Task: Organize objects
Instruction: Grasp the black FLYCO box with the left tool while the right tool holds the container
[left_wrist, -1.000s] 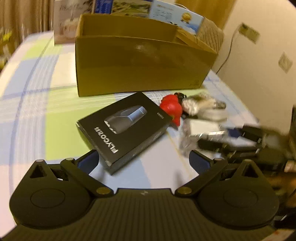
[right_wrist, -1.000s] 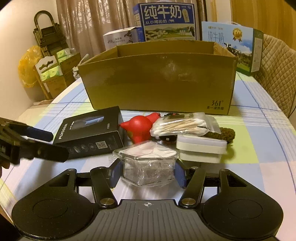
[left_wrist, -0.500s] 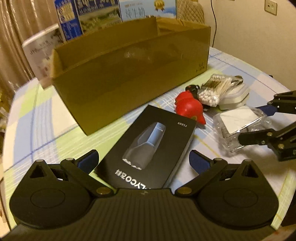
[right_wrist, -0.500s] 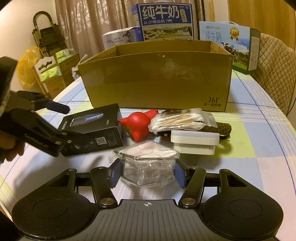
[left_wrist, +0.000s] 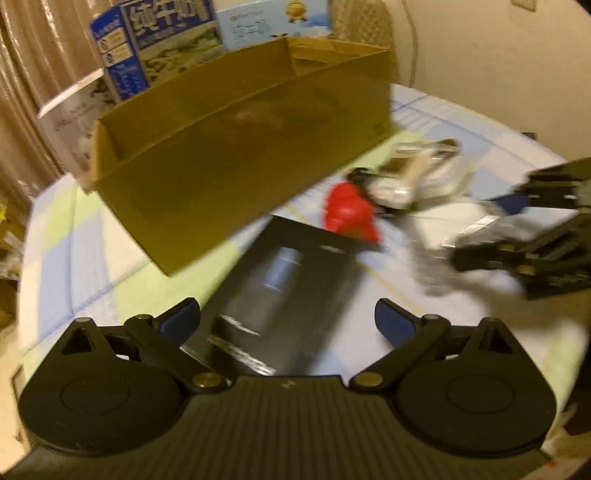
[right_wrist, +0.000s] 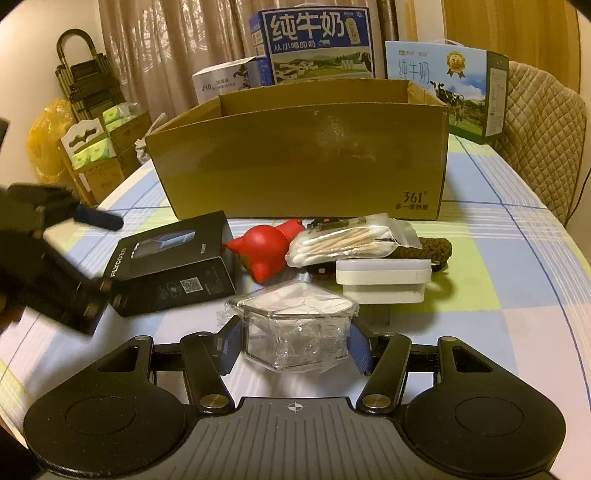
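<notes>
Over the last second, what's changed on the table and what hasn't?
The left gripper swung in over the black box, jaws open, holding nothing. The right gripper stayed clamped on the clear plastic container. The red toy, swab bag and cardboard box haven't moved.

The right tongs (right_wrist: 293, 341) point down at a slant, both blue pads (right_wrist: 231, 345) pressed against what sits between them. The left tongs (left_wrist: 288, 317) tilt downward, jaws spread wide and empty.

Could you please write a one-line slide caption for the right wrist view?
Right gripper closed on a clear plastic container, facing a black box, red toy and open cardboard box.
</notes>
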